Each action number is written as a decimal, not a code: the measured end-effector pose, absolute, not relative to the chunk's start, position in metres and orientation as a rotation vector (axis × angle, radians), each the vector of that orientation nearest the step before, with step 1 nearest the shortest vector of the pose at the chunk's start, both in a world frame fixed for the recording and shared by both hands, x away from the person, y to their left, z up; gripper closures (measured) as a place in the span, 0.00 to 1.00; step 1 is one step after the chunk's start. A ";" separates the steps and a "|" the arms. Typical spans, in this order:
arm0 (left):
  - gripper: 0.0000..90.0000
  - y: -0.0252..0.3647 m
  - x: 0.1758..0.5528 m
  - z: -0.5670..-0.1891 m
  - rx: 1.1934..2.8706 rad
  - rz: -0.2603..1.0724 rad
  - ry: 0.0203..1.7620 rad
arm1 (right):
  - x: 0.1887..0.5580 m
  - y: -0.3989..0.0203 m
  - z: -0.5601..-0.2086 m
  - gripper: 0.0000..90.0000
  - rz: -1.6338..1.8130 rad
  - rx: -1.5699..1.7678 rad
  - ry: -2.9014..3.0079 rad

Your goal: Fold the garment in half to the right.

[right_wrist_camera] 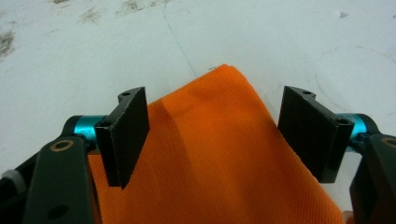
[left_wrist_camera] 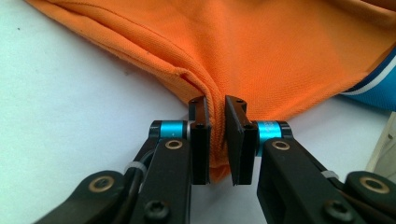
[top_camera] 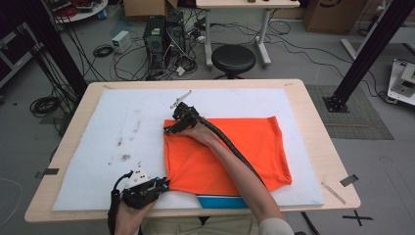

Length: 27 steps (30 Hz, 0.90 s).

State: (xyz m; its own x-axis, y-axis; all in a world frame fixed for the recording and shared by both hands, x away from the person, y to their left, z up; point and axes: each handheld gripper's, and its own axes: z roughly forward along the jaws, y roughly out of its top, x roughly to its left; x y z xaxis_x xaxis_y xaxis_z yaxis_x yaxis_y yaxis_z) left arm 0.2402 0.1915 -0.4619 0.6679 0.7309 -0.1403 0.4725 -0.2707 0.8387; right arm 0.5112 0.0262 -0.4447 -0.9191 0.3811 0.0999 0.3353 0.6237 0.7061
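An orange shirt (top_camera: 230, 149) lies folded flat on the white mat (top_camera: 132, 122), with a blue and white striped edge (top_camera: 218, 201) showing under its near side. My left gripper (top_camera: 164, 185) sits at the shirt's near left corner, shut on a pinched fold of orange cloth (left_wrist_camera: 215, 121). My right gripper (top_camera: 171, 128) reaches across to the far left corner of the shirt. Its jaws stand wide open, one on each side of that corner (right_wrist_camera: 219, 121), with the pads (right_wrist_camera: 128, 133) off the cloth.
The mat covers a light wooden table (top_camera: 313, 127) and carries brown stains (top_camera: 125, 156) left of the shirt. A small metal tool (top_camera: 180, 99) lies on the mat beyond the right gripper. A black stool (top_camera: 233, 58) and cables stand on the floor behind the table.
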 end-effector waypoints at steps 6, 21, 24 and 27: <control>0.90 0.191 0.240 -0.462 1.927 0.344 0.940 | 0.514 0.029 -0.447 0.28 1.181 0.622 2.780; 0.90 0.191 0.240 -0.462 1.929 0.345 0.936 | 0.514 0.041 -0.448 0.33 1.127 0.602 2.778; 0.90 0.191 0.240 -0.462 1.929 0.347 0.936 | 0.514 0.041 -0.446 0.43 1.133 0.597 2.785; 0.90 0.191 0.240 -0.462 1.929 0.347 0.935 | 0.512 0.041 -0.445 0.54 1.135 0.558 2.802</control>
State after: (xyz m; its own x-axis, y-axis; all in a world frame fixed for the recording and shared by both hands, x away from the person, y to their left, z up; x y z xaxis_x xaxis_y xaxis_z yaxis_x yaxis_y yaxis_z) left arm 0.2398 0.1910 -0.4621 0.6696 0.7307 -0.1333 0.4671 -0.2747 0.8404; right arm 0.5124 0.0411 -0.4452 -0.9319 0.3554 0.0731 0.3060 0.6617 0.6845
